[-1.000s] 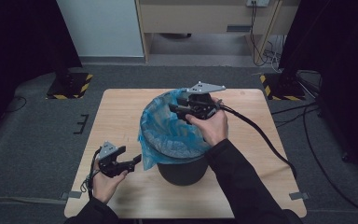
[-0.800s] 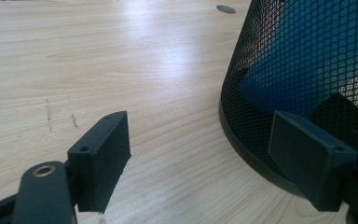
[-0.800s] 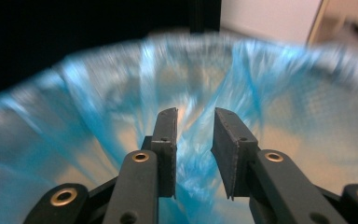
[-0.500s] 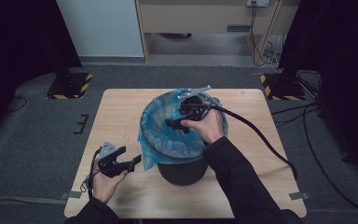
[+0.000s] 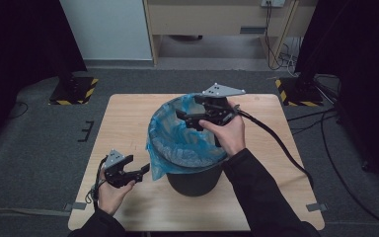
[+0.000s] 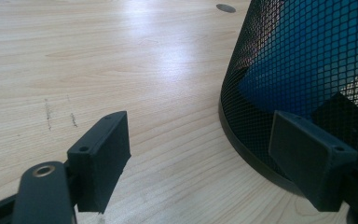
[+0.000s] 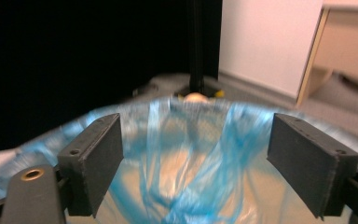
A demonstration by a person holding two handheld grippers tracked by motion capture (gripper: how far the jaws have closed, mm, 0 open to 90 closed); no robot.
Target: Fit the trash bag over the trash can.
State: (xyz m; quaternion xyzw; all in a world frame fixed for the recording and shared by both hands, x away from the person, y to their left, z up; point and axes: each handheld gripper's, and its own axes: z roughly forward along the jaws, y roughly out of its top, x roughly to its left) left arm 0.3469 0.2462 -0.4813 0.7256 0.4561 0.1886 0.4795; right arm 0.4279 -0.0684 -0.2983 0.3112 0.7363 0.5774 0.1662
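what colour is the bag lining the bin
Blue, translucent plastic; the bag shows best in the high view, draped over the black mesh bin.

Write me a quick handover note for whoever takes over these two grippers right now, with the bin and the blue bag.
Right gripper: open, jaws have just been opening, nothing between them; it hovers over the far right rim of the black mesh bin.
Left gripper: open, holding nothing, low over the table beside the bin's left side.
Blue bag: inside the bin, its edge folded out over the rim at the front left, bunched at the far rim.
Done: bag is in and partly spread.
Left: probably pull the rest of the edge over the rim.
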